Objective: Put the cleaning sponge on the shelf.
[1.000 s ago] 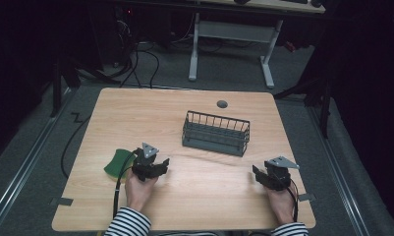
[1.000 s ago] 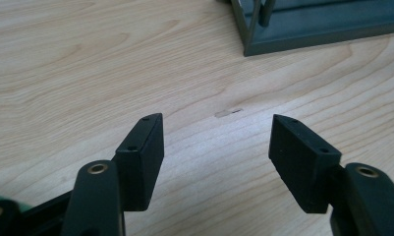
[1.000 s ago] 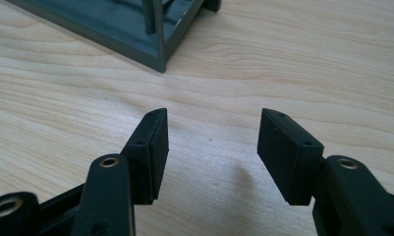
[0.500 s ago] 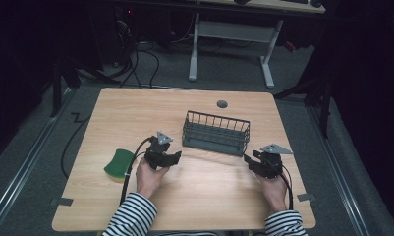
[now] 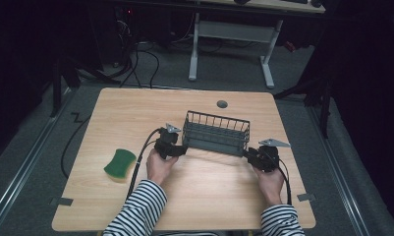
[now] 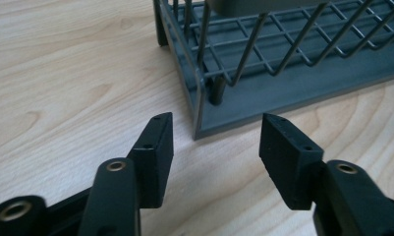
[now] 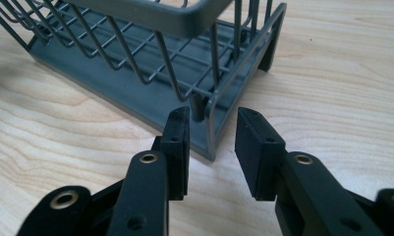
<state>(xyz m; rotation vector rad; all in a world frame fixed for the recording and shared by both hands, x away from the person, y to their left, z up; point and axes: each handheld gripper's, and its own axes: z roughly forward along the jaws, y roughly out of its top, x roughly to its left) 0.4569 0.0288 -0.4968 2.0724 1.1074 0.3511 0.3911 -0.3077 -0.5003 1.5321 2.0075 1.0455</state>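
Left gripper [image 6: 211, 142] agape at basket [image 5: 216, 132] corner, right gripper [image 7: 211, 147] likewise

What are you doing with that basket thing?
A person at a wooden table holds a hand-held gripper in each hand and points them at the two near corners of a dark grey wire rack. The left hand-held gripper is open just short of its corner. The right hand-held gripper is open with the corner wire between its jaws, not squeezed yet. A green sponge lies off to the left.
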